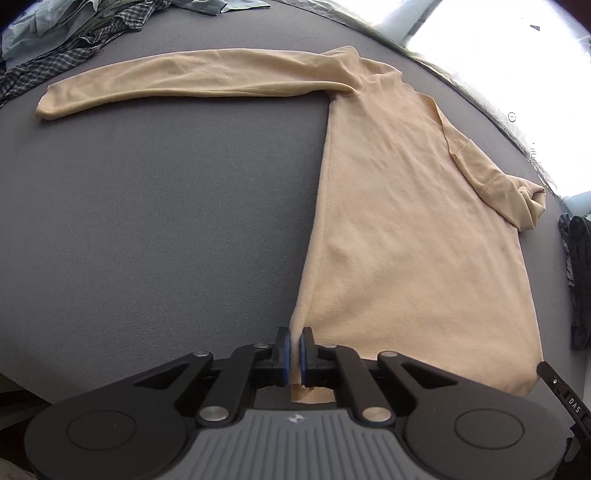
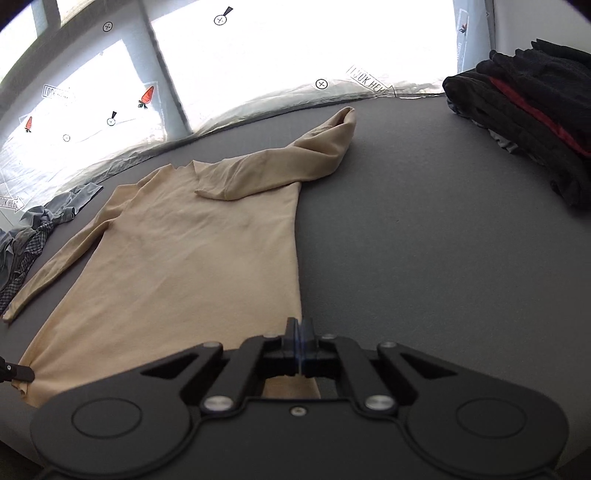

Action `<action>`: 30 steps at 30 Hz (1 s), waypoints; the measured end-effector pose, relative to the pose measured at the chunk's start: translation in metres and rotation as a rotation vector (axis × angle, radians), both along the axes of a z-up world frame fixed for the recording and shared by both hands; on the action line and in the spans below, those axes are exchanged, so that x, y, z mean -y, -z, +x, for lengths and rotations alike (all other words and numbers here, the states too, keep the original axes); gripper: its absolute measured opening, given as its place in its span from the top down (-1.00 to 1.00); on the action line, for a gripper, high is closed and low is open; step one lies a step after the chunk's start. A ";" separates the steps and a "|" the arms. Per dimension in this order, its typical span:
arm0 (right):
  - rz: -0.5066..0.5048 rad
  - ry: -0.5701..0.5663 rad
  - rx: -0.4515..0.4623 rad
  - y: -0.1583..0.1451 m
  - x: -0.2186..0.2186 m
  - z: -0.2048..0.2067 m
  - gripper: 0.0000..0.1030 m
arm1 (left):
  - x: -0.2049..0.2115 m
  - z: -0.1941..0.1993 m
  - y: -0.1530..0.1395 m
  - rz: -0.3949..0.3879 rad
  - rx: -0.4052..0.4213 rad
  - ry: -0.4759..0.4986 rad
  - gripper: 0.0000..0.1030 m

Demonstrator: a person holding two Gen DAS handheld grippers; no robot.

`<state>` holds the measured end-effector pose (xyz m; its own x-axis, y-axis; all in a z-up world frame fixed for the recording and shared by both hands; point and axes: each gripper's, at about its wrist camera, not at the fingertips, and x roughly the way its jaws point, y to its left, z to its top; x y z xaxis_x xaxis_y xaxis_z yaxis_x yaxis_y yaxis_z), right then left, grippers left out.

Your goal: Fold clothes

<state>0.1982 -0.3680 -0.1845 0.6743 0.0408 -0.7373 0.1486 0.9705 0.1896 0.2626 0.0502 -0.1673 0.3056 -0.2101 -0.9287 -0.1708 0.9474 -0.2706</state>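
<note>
1. The left gripper's (image 1: 295, 341) fingers (image 1: 283, 345) are clamped on the near left corner of the hem of the beige long-sleeved top (image 1: 406, 229); a strip of cloth runs up between the blue pads.
2. The right gripper's (image 2: 299, 339) fingers (image 2: 290, 338) are pressed together on the near right corner of the same hem, with the cloth edge passing under them.
3. The top lies flat on the grey worktop (image 1: 166, 221), hem nearest both cameras and neck farthest.
4. The left wrist view alone shows the whole left sleeve stretched straight out sideways, reaching toward a heap of checked and pale blue clothes (image 1: 74, 33) at the far left corner.
5. The right wrist view alone shows a stack of dark folded clothes (image 2: 528, 122) with a red layer at the far right, and bright windows (image 2: 295, 44) with small stickers behind the worktop.
6. In the right wrist view the right sleeve is folded back over the shoulder, its cuff pointing toward the windows.
7. In each view the other gripper shows only as a black tip at the frame edge.
8. The hem between the two corners is partly hidden behind the gripper bodies.
</note>
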 end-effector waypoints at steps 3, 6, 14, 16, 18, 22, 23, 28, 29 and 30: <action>-0.058 -0.015 -0.103 0.020 -0.009 0.011 0.98 | 0.002 0.003 0.022 0.055 -0.063 0.015 0.87; -0.099 -0.033 -0.168 0.031 -0.017 0.019 0.97 | 0.007 0.003 0.028 0.114 -0.077 0.059 0.85; -0.133 0.042 -0.147 0.022 -0.004 0.041 0.56 | -0.009 0.018 0.014 0.136 -0.064 0.002 0.48; -0.130 0.062 -0.137 0.022 -0.001 0.048 0.52 | -0.013 0.027 0.008 0.158 -0.047 -0.016 0.37; -0.130 0.070 -0.132 0.022 0.003 0.057 0.40 | -0.014 0.039 0.004 0.187 -0.031 -0.034 0.24; -0.130 0.074 -0.112 0.022 0.007 0.079 0.40 | 0.001 0.070 0.001 0.222 -0.007 -0.035 0.10; -0.132 0.069 -0.104 0.021 0.007 0.086 0.40 | 0.006 0.076 0.001 0.221 0.002 -0.028 0.02; -0.121 0.022 -0.043 0.018 0.005 0.128 0.40 | 0.041 0.120 0.008 0.227 0.037 0.056 -0.17; -0.120 0.004 -0.032 0.018 0.003 0.139 0.40 | 0.050 0.134 0.013 0.236 0.041 0.085 -0.23; -0.123 -0.008 -0.024 0.018 0.001 0.147 0.40 | 0.057 0.147 0.016 0.246 0.042 0.110 -0.26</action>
